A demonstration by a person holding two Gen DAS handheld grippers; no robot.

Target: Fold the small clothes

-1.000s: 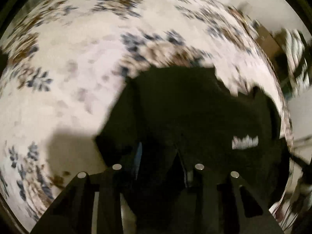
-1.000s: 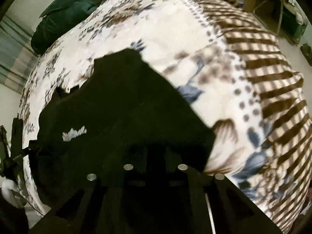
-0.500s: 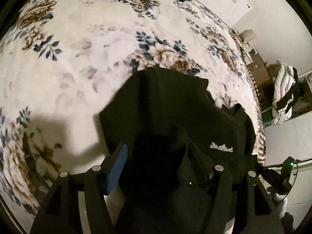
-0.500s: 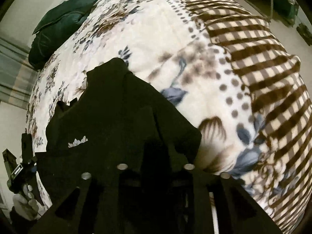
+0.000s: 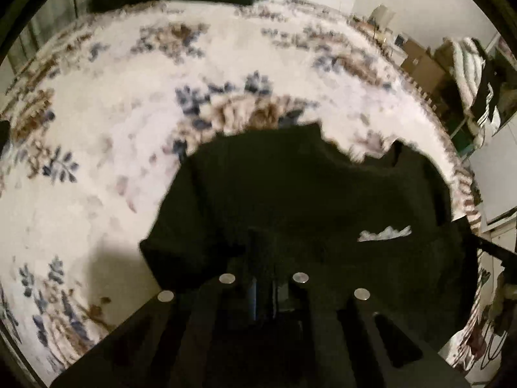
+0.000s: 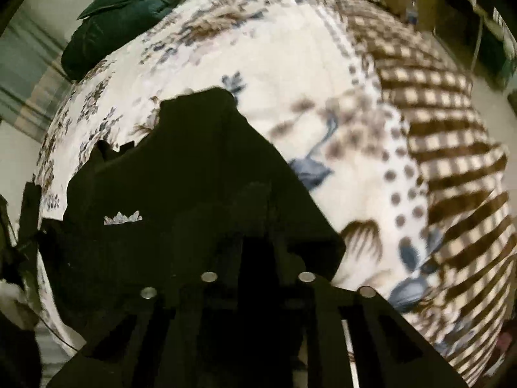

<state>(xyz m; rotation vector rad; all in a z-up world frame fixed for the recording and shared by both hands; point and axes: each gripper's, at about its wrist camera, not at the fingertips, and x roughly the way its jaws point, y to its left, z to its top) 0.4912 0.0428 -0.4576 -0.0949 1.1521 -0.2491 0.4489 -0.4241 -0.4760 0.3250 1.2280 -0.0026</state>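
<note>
On the bed, right under both cameras, sits one black garment [image 5: 290,194], spread out on the floral blanket [image 5: 129,129]. It's got one small white patch [image 5: 384,234] on it, a jagged little strip of print or a label, too blurry to read. You can spot the same patch from the right wrist view too. The far edge of the cloth looks notched and uneven against the blanket.

Two tools in play. The left tool [image 5: 263,291] has its jaws pulled together, having just been closing, and the black fabric bunches up right at the tips, so it looks pinched on the garment's near edge. The right tool [image 6: 258,258] is narrow too, jaws just been closing as well, with black cloth humped up at its fingers. Everything there is black on black though, so I honestly can't tell for certain that the pads are pressing on fabric.

Further out: the blanket is cream with blue and brown flowers, and on the right wrist side it switches to a dotted band and then a brown checked border [image 6: 436,113]. One dark green pillow [image 6: 126,9] lies at the far end of the bed. Off past the bed edge there's one striped pile of cloth [image 5: 468,74] and some brown boxes [image 5: 420,64], all pretty smeared.
</note>
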